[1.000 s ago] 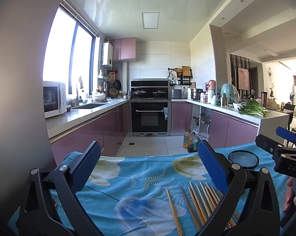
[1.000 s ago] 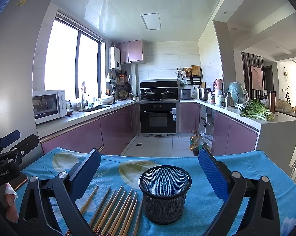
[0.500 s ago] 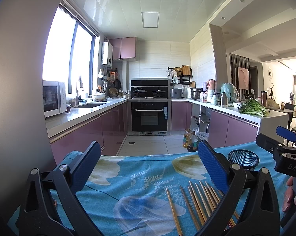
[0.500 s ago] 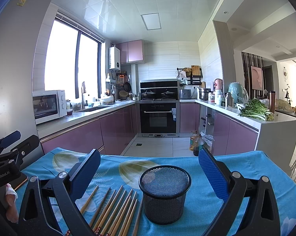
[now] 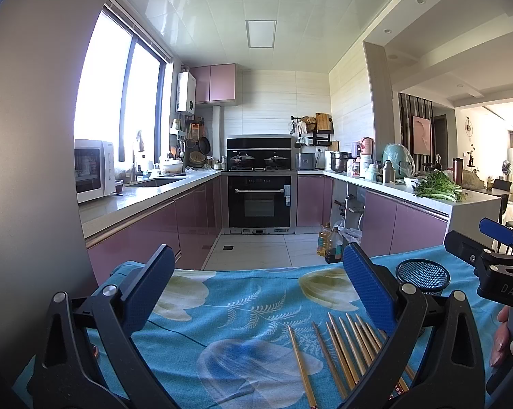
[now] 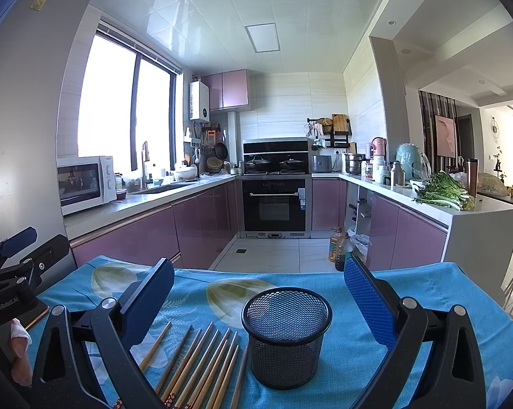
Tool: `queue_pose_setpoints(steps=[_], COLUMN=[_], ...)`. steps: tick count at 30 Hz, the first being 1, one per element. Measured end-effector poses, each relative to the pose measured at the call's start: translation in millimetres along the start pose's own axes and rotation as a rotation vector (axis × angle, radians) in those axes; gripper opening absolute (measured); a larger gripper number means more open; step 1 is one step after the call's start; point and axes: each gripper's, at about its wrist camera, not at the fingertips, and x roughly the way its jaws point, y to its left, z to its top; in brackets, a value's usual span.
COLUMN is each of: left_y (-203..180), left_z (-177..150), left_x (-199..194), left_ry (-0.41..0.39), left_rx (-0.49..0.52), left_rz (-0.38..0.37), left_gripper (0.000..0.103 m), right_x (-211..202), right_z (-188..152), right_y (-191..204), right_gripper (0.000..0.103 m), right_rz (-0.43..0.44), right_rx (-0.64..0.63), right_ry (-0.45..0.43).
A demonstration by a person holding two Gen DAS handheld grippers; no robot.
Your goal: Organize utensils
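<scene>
Several wooden chopsticks (image 6: 201, 361) lie side by side on a blue flowered tablecloth (image 6: 351, 283). A black mesh cup (image 6: 286, 335) stands upright just right of them and looks empty. My right gripper (image 6: 259, 300) is open and empty, with the cup between its jaws' line of sight. My left gripper (image 5: 256, 289) is open and empty above the cloth; the chopsticks (image 5: 345, 351) lie low right under its right finger, and the cup (image 5: 422, 276) stands beyond. Each gripper shows at the edge of the other's view.
The table (image 5: 242, 289) ends at a far edge facing a kitchen floor. Purple cabinets, an oven (image 6: 275, 204), a microwave (image 6: 82, 182) and counters stand beyond. A grey wall or fridge (image 5: 28, 136) rises close at the left.
</scene>
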Motion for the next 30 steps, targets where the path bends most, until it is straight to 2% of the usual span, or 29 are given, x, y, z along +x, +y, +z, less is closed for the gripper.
queue_pose_setpoints(steps=[30], left_y=[-0.4], left_z=[-2.5], left_x=[1.8], left_ry=[0.011], left_rx=[0.006], left_rz=[-0.001], left_gripper=[0.097], right_x=[-1.0], right_z=[0.4], right_y=[1.4], right_gripper=[0.097], right_rz=[0.005], right_rx=[0.003], right_ry=[0.003])
